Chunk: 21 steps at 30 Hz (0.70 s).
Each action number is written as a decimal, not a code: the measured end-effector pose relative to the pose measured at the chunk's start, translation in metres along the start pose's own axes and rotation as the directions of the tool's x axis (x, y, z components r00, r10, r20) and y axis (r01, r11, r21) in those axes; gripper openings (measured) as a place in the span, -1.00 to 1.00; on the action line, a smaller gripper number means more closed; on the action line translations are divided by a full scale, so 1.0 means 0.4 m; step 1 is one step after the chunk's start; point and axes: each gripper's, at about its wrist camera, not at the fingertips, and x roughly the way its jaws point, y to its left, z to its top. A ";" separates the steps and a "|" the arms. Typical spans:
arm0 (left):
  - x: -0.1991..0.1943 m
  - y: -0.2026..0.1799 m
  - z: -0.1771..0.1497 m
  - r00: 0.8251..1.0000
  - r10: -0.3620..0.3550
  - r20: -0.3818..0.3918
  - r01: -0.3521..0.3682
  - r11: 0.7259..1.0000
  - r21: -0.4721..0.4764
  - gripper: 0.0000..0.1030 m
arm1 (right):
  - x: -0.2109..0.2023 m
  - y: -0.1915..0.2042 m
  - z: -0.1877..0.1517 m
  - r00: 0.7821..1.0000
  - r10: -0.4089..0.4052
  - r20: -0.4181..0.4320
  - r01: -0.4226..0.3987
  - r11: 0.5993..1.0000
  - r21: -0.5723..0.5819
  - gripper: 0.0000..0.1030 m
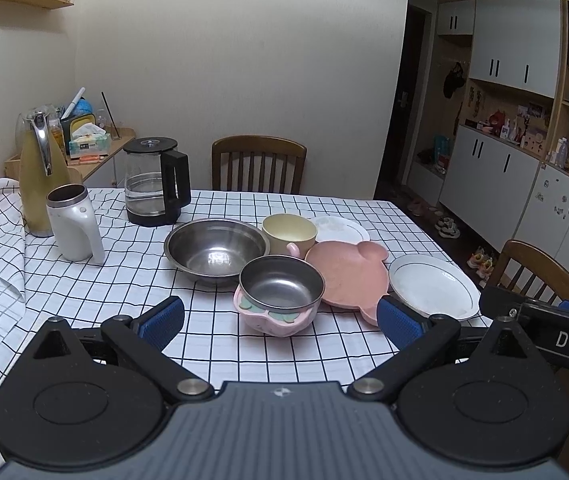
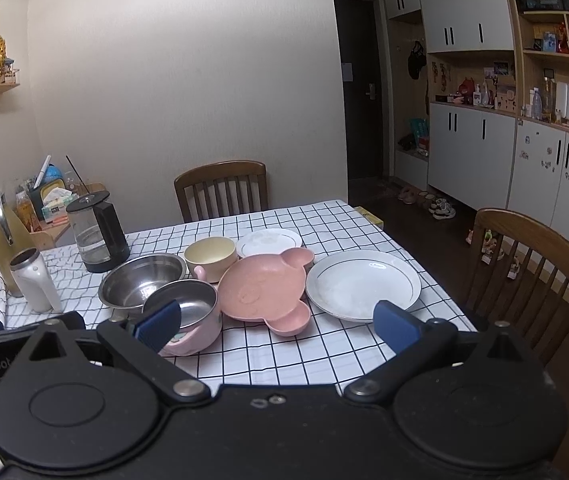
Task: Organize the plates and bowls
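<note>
On the checked tablecloth sit a large steel bowl (image 1: 215,249) (image 2: 142,280), a pink bowl with a steel liner (image 1: 280,294) (image 2: 188,312), a yellow cup-shaped bowl (image 1: 289,232) (image 2: 210,256), a pink bear-shaped plate (image 1: 348,276) (image 2: 262,290), a large white plate (image 1: 434,286) (image 2: 362,284) and a small white plate (image 1: 340,229) (image 2: 270,242). My left gripper (image 1: 280,322) is open and empty, in front of the pink bowl. My right gripper (image 2: 276,328) is open and empty, in front of the pink plate.
A glass kettle (image 1: 156,182) (image 2: 98,236), a white mug (image 1: 74,226) (image 2: 36,282) and a yellow thermos (image 1: 40,176) stand at the table's left. Wooden chairs stand at the far side (image 1: 258,164) and at the right (image 2: 524,276). The right gripper's body shows in the left wrist view (image 1: 552,336).
</note>
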 end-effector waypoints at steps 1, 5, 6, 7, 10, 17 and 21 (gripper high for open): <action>0.003 -0.003 0.000 1.000 0.000 -0.002 0.000 1.000 0.002 1.00 | 0.001 -0.003 0.002 1.000 0.006 -0.001 -0.006 1.000 0.005 1.00; 0.019 -0.023 0.006 1.000 0.009 -0.001 -0.009 1.000 0.016 1.00 | 0.005 -0.013 0.009 1.000 0.003 0.019 -0.003 1.000 -0.001 1.00; 0.025 -0.028 0.009 1.000 0.011 0.001 -0.011 1.000 0.015 1.00 | 0.009 -0.016 0.013 1.000 0.003 0.021 -0.002 1.000 -0.005 1.00; 0.033 -0.034 0.011 1.000 0.013 0.002 -0.013 1.000 0.014 1.00 | 0.013 -0.019 0.017 1.000 0.005 0.023 -0.005 1.000 -0.012 1.00; 0.062 -0.060 0.020 1.000 0.017 0.000 -0.017 1.000 0.012 1.00 | 0.032 -0.033 0.025 0.999 0.017 0.027 -0.016 0.999 -0.031 1.00; 0.162 -0.159 0.047 0.999 0.027 -0.017 -0.026 0.999 0.032 1.00 | 0.116 -0.110 0.061 0.999 0.034 0.007 -0.034 0.998 -0.049 1.00; 0.247 -0.222 0.064 0.998 0.034 -0.047 -0.033 0.999 0.035 1.00 | 0.201 -0.180 0.091 0.999 0.034 -0.038 -0.036 0.998 -0.046 1.00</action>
